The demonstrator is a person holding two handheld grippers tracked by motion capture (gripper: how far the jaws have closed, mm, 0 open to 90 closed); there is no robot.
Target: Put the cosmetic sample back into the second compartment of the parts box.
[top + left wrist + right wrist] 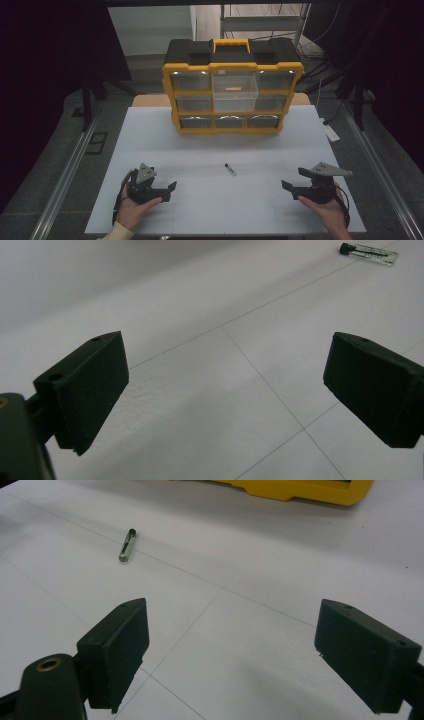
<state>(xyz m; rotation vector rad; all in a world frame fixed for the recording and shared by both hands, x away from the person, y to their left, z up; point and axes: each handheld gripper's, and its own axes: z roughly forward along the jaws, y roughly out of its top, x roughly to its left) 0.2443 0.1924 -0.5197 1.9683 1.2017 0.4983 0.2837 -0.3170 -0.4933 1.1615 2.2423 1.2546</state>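
White tabletop (150, 140) — broad and bare at the near side. Yellow organizer (232, 87) at the far edge. Left gripper (167, 190) and right gripper (289, 186), jaws released, empty. Small vial (230, 169) lies between them, slightly nearer the right — long axis slanting away, open room all round.

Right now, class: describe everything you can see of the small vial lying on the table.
The vial is a small, slim, clear tube with a black cap at one end and looks like glass or plastic. It lies flat on the white table, in front of the yellow organiser and between the two grippers. Nothing touches it but the table.
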